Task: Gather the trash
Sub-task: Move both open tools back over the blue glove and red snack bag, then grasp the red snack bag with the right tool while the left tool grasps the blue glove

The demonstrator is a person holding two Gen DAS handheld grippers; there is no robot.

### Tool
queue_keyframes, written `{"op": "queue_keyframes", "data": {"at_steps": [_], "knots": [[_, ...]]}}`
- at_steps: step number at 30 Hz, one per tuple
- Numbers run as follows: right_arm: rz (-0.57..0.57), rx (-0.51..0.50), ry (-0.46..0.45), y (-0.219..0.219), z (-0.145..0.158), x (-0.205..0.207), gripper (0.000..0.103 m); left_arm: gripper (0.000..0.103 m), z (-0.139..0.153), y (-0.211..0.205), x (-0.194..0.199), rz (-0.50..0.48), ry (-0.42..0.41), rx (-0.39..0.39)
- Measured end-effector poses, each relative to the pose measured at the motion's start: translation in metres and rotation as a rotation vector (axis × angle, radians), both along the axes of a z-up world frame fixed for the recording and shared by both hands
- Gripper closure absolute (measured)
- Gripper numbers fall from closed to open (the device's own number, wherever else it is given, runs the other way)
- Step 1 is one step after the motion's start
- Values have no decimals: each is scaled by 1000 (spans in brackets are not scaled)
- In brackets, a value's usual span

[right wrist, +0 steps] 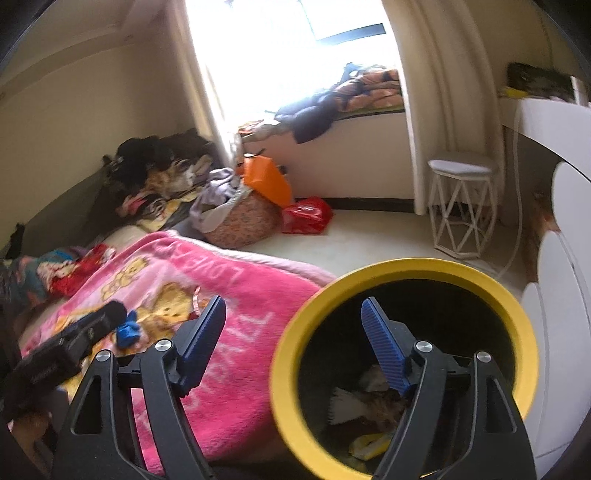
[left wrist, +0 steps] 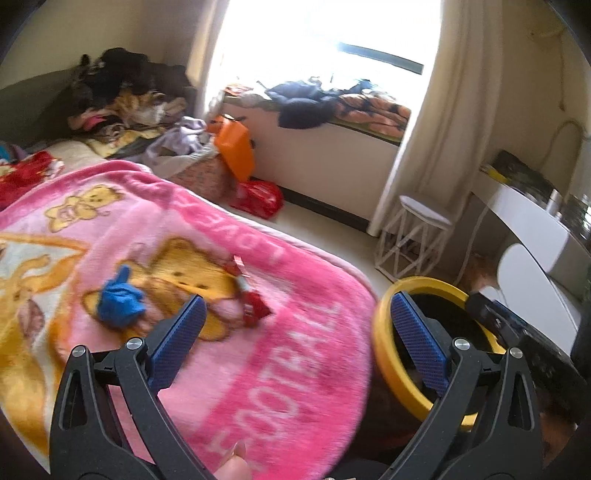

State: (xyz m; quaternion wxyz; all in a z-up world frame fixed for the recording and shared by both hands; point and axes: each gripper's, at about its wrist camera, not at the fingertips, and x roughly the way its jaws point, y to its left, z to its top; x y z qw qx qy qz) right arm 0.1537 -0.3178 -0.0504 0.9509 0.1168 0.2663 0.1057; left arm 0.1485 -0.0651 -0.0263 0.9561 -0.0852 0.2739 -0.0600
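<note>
A pink blanket [left wrist: 229, 295] spreads under the left gripper [left wrist: 299, 332], whose jaws stand wide apart and empty. A yellow-rimmed bin [right wrist: 295, 332] with scraps inside sits below the right gripper [right wrist: 295, 314], also released. Blue wad [left wrist: 118, 301] and red wrapper [left wrist: 253, 308] lie just ahead of the left one.

Bright window [left wrist: 325, 33], cream curtain [left wrist: 436, 122], white stool [left wrist: 417, 236].

Two handheld grippers, both angled downward. The left gripper [left wrist: 297, 314] has its blue-padded jaws spread wide with nothing between them; a fingertip [left wrist: 232, 467] shows at its base. The right gripper [right wrist: 293, 308] likewise stands wide apart and empty.
</note>
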Motion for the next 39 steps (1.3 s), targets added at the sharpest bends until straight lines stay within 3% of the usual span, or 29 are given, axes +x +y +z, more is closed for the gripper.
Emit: {"op": "queue_keyframes", "data": {"at_steps": [5, 14, 19, 26, 30, 32, 35, 37, 39], "knots": [[84, -23, 12, 34, 1, 8, 29, 11, -2, 39, 2, 99, 0, 0], [236, -100, 60, 105, -2, 46, 29, 11, -22, 103, 12, 236, 73, -43], [311, -150, 151, 140, -20, 81, 31, 11, -39, 126, 20, 280, 124, -68], [333, -168, 291, 163, -56, 119, 37, 12, -61, 147, 36, 305, 180, -127], [332, -174, 337, 170, -72, 132, 44, 22, -73, 153, 52, 312, 217, -153], [346, -158, 381, 171, -83, 139, 67, 31, -78, 153, 58, 315, 234, -154], [367, -130, 396, 170, -87, 141, 92, 56, -87, 152, 64, 321, 259, -150], [383, -126, 372, 168, -84, 134, 97, 78, -90, 151, 64, 326, 272, -147], [391, -114, 353, 163, -79, 125, 98, 87, -90, 150, 62, 319, 270, -155]]}}
